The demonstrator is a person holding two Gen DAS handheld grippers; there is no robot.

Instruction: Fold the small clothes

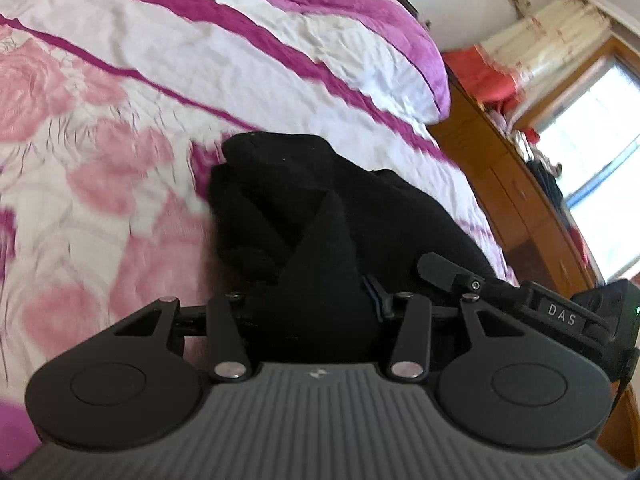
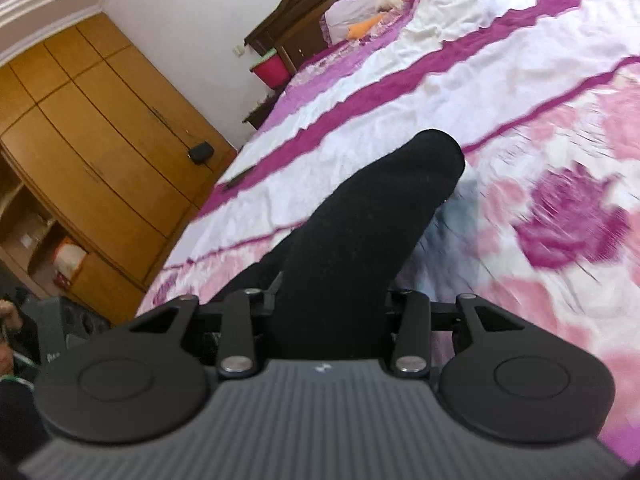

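Left hand-held gripper (image 1: 316,280) clamps bunched black sock (image 1: 280,200) | right hand-held gripper (image 2: 332,292) clamps its rounded toe end

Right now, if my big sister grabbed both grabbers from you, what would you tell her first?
Left gripper: its fingers are buried in the black garment, so it seems clamped on it, bunched above the bedspread.
Right gripper: also seems shut on black cloth, which sticks forward, lifted off the bed.
The right gripper's finger sits close beside the left one.
Done: garment picked up. No finished fold shows.
Left: lay it flat, fold it, set it down.
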